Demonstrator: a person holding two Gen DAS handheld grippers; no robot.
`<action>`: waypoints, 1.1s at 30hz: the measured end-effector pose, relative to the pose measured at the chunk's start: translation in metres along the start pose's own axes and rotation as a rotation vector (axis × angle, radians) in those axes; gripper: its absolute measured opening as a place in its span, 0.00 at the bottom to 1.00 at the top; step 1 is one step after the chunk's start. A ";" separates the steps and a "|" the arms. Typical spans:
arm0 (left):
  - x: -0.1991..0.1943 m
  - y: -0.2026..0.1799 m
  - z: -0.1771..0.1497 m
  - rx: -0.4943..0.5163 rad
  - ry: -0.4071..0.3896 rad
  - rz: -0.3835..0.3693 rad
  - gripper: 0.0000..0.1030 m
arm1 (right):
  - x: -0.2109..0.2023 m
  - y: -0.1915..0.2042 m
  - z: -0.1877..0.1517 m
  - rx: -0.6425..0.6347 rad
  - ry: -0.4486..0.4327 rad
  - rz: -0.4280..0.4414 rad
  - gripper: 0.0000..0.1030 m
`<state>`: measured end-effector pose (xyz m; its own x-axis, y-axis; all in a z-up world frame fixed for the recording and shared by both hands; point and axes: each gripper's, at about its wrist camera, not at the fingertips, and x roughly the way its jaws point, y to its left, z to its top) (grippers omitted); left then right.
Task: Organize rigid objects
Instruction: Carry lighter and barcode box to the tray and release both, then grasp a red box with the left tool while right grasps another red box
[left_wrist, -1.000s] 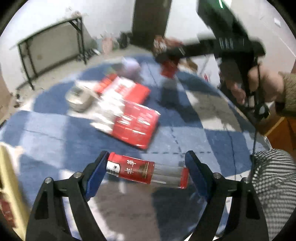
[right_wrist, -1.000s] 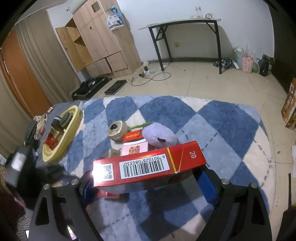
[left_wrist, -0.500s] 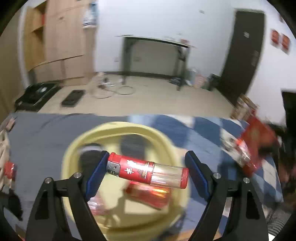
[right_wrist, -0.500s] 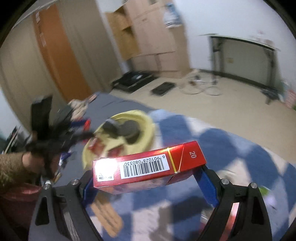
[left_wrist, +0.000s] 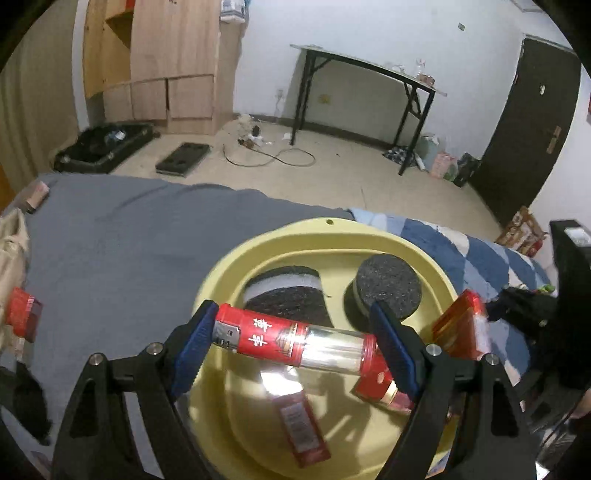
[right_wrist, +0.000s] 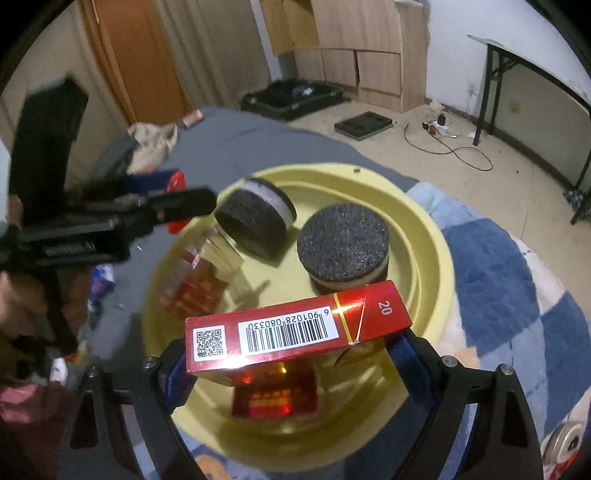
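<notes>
Two round scouring pads (left_wrist: 388, 286) and red packs (left_wrist: 301, 428) crowd the yellow basin (left_wrist: 295, 240). Above it, the left gripper (left_wrist: 293, 341) clamps a lighter (left_wrist: 291, 339) crosswise; the right gripper (right_wrist: 291, 354) clamps a red carton (right_wrist: 295, 328) crosswise too.

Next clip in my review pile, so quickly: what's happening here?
A person is sorting small items into a yellow basin with two handheld grippers. The left gripper grips a red lighter by its ends above the basin; the right gripper holds a red cigarette box over it too. Two round black pads and some red packs already lie inside. Neither held item is released yet.
</notes>
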<state>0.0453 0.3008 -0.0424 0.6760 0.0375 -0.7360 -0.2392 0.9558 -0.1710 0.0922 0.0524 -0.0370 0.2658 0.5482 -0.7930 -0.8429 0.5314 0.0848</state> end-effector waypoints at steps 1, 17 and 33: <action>0.003 0.001 -0.001 -0.001 0.004 0.007 0.81 | 0.001 0.000 0.001 0.000 -0.005 -0.002 0.89; 0.028 0.012 -0.009 -0.083 0.065 -0.027 0.85 | 0.032 0.024 0.015 -0.033 0.013 -0.043 0.93; -0.032 -0.108 0.024 0.056 0.002 -0.157 1.00 | -0.127 -0.044 -0.072 0.125 -0.149 -0.163 1.00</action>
<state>0.0665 0.2038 0.0150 0.7003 -0.1141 -0.7047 -0.0912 0.9647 -0.2469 0.0620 -0.0868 0.0162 0.4669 0.5330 -0.7057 -0.7213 0.6912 0.0449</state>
